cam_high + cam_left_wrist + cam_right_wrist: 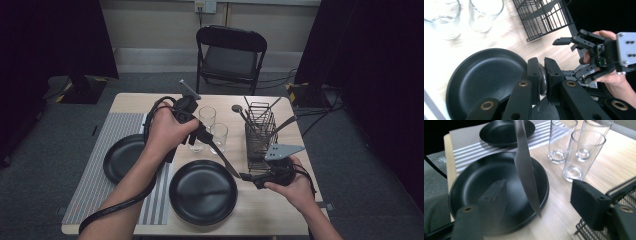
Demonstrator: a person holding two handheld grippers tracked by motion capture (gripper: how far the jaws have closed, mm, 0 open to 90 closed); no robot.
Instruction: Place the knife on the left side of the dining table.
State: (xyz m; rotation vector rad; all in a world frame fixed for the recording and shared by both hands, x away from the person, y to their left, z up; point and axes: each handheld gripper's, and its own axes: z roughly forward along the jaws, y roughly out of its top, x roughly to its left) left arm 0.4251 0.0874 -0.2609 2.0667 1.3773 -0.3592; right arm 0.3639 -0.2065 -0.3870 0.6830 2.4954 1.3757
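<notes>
I have the knife [223, 159] pinched by its handle in my left gripper [204, 136], jaws clenched on it, the blade slanting down over the near plate [202, 192] with its tip toward my right gripper [246, 176]. In the right gripper view the blade [526, 167] hangs between that gripper's spread jaws, and neither pad touches it; those jaws stand released.

My worry is the single grip. The handle end looks rounded between the left pads [533, 72], so I judge it could swivel and drop its tip onto the plate if I jolt the hand. The right gripper sits just beside the wire basket [260, 135] and near the glasses [218, 136], so a careless sweep could knock them.

My left hand [167, 131] is raised above the table, wrist bent down and inward. My right hand [295, 187] is low by the table's edge [250, 227], gripper pointing left toward the blade.
</notes>
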